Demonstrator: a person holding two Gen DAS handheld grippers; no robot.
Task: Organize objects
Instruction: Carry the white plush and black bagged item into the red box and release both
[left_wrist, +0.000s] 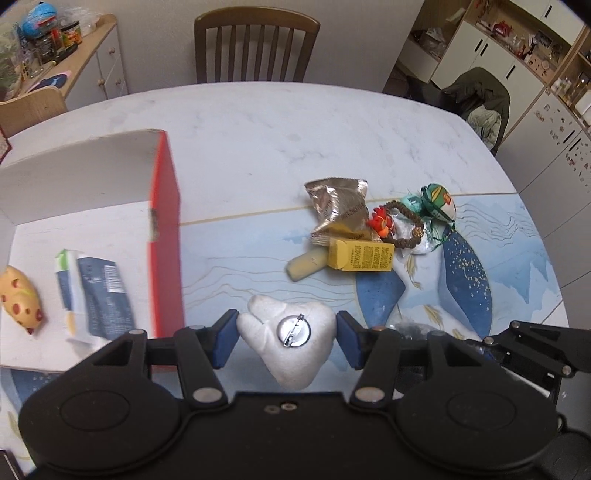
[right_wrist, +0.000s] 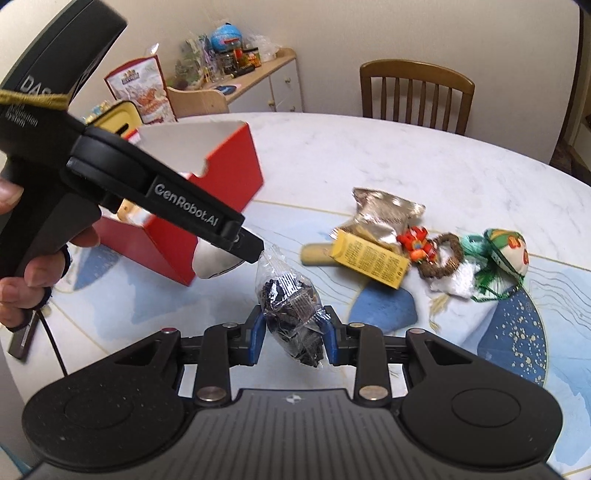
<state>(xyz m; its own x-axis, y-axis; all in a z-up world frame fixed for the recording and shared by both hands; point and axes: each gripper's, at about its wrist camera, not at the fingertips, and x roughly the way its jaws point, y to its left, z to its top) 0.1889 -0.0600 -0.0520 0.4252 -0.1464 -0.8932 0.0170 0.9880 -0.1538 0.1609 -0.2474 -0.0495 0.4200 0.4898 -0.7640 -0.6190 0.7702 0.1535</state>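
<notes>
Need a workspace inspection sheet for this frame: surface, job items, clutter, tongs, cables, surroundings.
Surface: round table, marbled top with a blue patterned mat.
Job's things: red box, open, holding a spotted toy and a blue packet; loose pile with gold foil bag, yellow carton, bead ring, green ornament.
Clutter: nothing seen beyond the pile.
Tongs: left tongs shut on white foam piece with a pin; right tongs shut on clear bag of dark bits.
Cables: black cord below the person's hand.
Surroundings: wooden chair, crowded sideboard, cabinets.
</notes>
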